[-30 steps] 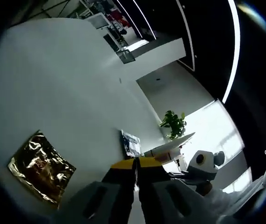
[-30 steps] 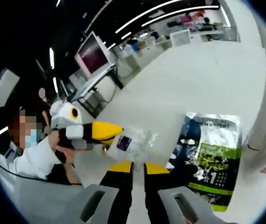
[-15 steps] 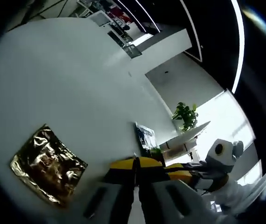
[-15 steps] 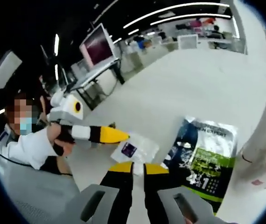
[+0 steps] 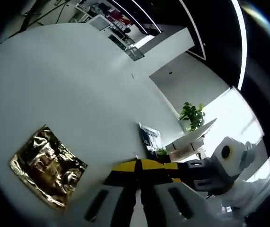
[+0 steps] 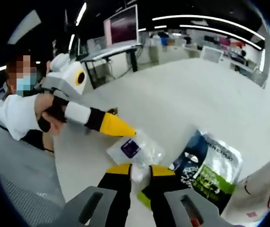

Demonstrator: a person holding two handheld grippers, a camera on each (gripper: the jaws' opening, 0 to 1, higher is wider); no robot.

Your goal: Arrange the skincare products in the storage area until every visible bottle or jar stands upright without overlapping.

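On the table, a foil packet lies left, a pouch farther right; a clear sachet sits just beside, perhaps touching, the printed bag.

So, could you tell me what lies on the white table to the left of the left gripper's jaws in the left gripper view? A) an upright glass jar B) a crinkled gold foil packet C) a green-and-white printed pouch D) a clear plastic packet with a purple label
B: the crinkled gold foil packet lies flat on the white table, left of the left gripper.
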